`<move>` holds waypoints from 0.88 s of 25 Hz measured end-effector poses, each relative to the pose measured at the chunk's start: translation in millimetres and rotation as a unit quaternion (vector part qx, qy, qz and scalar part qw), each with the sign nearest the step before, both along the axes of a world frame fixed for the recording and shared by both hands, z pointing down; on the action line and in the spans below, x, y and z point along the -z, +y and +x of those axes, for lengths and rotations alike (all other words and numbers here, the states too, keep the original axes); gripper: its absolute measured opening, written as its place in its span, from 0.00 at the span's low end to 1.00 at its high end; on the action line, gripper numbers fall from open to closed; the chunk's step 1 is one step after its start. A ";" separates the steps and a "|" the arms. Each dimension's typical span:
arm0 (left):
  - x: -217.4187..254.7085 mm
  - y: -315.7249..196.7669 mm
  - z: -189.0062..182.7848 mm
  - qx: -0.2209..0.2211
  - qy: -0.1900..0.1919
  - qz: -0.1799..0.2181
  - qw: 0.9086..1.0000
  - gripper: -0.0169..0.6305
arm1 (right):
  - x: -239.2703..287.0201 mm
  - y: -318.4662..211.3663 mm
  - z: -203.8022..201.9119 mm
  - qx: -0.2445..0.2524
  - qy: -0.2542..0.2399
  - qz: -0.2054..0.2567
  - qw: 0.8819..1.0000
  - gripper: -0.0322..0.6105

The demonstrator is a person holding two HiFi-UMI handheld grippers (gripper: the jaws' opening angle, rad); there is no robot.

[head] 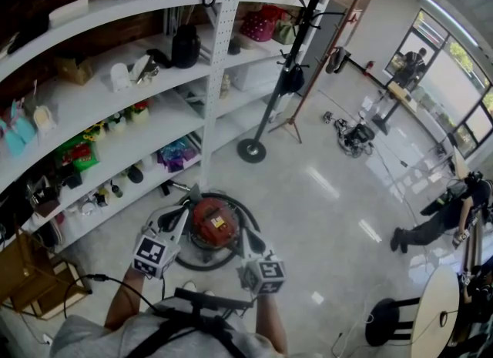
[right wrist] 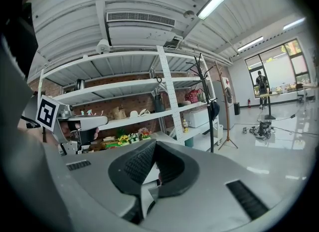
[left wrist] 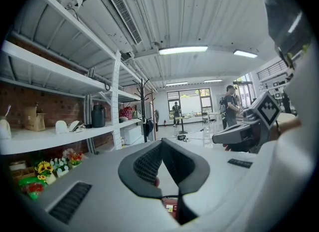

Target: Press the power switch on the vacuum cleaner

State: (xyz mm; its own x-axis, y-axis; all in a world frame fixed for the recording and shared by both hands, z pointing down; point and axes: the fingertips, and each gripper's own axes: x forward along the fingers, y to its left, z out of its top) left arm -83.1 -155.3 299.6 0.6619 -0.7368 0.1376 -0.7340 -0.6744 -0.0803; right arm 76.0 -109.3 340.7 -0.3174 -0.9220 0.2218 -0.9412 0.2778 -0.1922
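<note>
Vacuum cleaner (head: 213,224): on the floor (head: 323,218) by the shelves (head: 85,106), under both grippers.
Left gripper (head: 185,212): jaws together, empty.
Right gripper (head: 245,235): likewise.
Progress: switch too small to judge; neither tip seems to touch it.

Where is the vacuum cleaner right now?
Head view, low centre: the red vacuum cleaner sits on the floor between the left gripper and right gripper, just in front of the white shelving.

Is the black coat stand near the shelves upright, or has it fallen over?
Upright: the coat stand rises from its round base, which sits flat on the floor.
</note>
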 end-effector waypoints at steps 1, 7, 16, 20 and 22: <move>-2.7 0.3 -0.7 -0.002 -0.006 0.002 1.000 0.04 | 0.0 0.6 -0.7 0.000 -0.001 0.000 1.000 0.07; -4.9 4.2 -4.2 -0.001 -0.007 0.002 1.000 0.04 | -2.4 6.1 -3.7 0.000 0.000 -0.005 1.000 0.07; -6.3 8.4 -8.9 0.004 -0.008 0.002 1.000 0.04 | -5.1 9.9 -8.8 0.006 0.002 -0.005 1.000 0.07; -2.9 9.3 -9.9 0.012 0.010 -0.007 1.000 0.04 | -6.0 9.4 -10.2 0.005 -0.001 -0.002 1.000 0.07; -5.0 9.6 -11.4 0.012 0.008 -0.009 1.000 0.04 | -7.5 9.5 -10.3 0.007 0.004 -0.001 1.000 0.07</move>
